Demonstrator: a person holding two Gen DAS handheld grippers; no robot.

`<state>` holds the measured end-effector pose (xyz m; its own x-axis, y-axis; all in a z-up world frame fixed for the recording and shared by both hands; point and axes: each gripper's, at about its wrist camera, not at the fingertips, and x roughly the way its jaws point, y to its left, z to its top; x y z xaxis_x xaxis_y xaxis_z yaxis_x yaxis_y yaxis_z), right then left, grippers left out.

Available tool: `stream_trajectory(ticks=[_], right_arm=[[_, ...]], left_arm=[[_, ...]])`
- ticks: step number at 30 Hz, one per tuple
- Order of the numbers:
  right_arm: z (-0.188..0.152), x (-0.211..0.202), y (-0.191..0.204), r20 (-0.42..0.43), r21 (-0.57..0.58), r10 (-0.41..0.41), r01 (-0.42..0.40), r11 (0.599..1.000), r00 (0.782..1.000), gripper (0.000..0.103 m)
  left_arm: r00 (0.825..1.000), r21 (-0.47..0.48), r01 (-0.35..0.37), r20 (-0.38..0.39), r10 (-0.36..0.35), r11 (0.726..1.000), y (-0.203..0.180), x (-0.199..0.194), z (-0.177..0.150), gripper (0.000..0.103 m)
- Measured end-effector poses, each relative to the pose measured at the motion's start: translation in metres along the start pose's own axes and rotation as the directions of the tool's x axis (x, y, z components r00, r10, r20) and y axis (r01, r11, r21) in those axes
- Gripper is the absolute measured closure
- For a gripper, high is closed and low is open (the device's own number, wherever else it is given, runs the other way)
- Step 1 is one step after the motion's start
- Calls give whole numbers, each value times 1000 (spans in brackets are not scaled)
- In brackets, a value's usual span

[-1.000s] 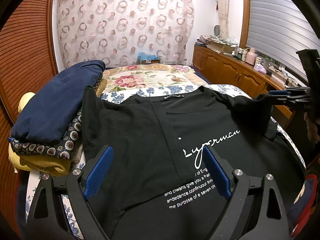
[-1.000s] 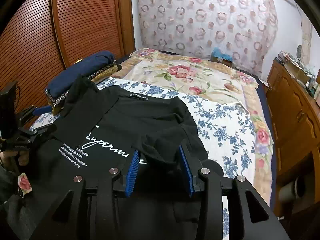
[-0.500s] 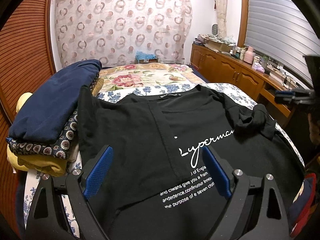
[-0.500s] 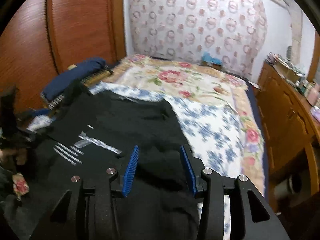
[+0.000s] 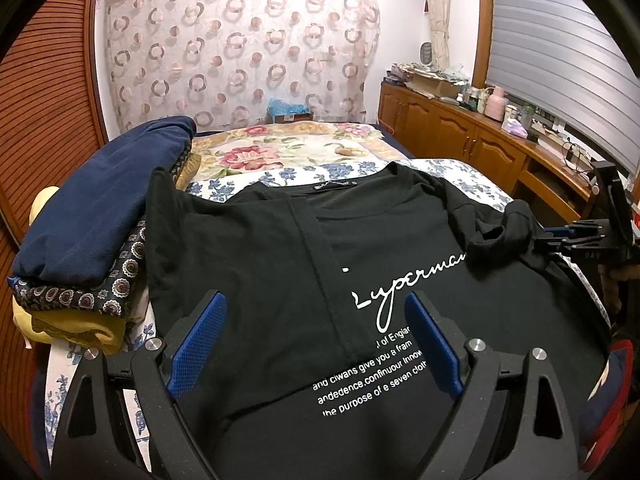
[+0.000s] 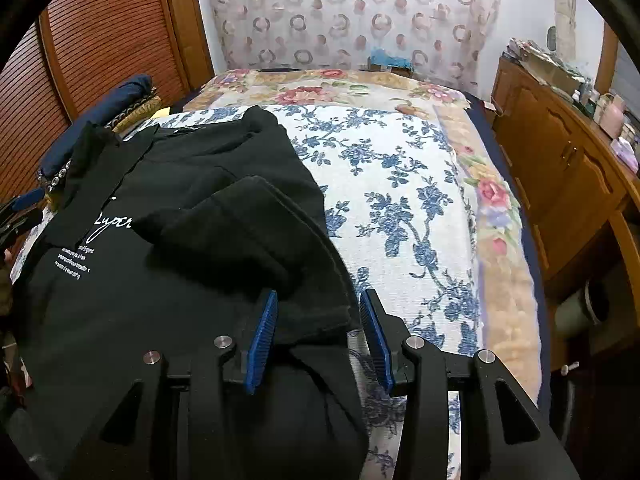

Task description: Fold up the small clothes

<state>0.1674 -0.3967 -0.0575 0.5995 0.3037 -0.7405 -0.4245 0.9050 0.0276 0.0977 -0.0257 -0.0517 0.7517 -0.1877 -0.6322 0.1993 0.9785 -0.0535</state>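
Observation:
A black T-shirt (image 5: pixel 256 264) with white print lies face up on the bed, its left side folded over the middle. In the right wrist view its right sleeve (image 6: pixel 240 232) lies folded in on the chest. My left gripper (image 5: pixel 316 340) hovers open over the shirt's lower part with nothing between its pads. My right gripper (image 6: pixel 318 320) sits low at the shirt's right edge. Its jaws are closing, and the cloth edge lies between the pads without being pinched. In the left wrist view the right gripper (image 5: pixel 560 236) shows beside the bunched sleeve (image 5: pixel 500 228).
A stack of folded clothes (image 5: pixel 92 232), navy on top of patterned and yellow pieces, lies left of the shirt. The floral bedspread (image 6: pixel 400 200) stretches to the right and back. A wooden cabinet (image 5: pixel 460 136) runs along the right, and slatted wooden doors (image 6: pixel 100 40) along the left.
The right gripper has let go of the lifted sleeve, which now lies on the chest. It has dropped to the shirt's right edge with narrower jaws. The left gripper has not moved.

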Motion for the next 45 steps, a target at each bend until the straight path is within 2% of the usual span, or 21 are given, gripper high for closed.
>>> stream_trajectory(ticks=[2,6,12,17,20,22,24,26,31,35,40,45], right_arm=[[0,-1,3,15,-16,14,-13,1000,1000,82],[-5,-16,13,63,-61,35,-31,998,997,89],[-21,-37,39,81,-129,119,-108,986,990,90],[-40,-36,61,28,-179,168,-160,971,985,90],[-50,-32,70,3,-201,164,-160,966,987,90],[-53,-32,71,-7,-202,174,-172,964,985,82],[-53,-36,71,1,-206,155,-151,967,988,71],[-53,-43,67,18,-201,143,-137,970,990,65],[-52,-62,51,79,-171,90,-75,982,993,64],[-55,-69,29,110,-111,22,-10,994,994,64],[-64,-49,7,92,-28,-85,88,996,992,64],[-65,-20,3,58,12,-122,121,993,991,64]], left_arm=[[1000,-1,-1,1,1,1000,0,0,0,11],[1000,-3,-1,1,1,1000,2,0,-1,11],[1000,-1,-1,2,1,1000,2,0,-1,11],[1000,-8,1,4,-1,1000,3,-1,-1,11],[1000,-2,0,2,0,1000,3,-1,-1,11],[1000,-1,1,1,-1,1000,3,-1,0,11],[1000,4,4,-2,-4,1000,3,-1,1,11],[1000,10,9,-6,-9,1000,1,1,3,11],[999,39,32,-14,-31,999,-14,8,14,11],[997,73,78,-21,-77,994,-33,15,26,12],[987,121,162,-43,-158,979,-65,27,40,21],[971,159,236,-82,-226,959,-101,44,53,37]])
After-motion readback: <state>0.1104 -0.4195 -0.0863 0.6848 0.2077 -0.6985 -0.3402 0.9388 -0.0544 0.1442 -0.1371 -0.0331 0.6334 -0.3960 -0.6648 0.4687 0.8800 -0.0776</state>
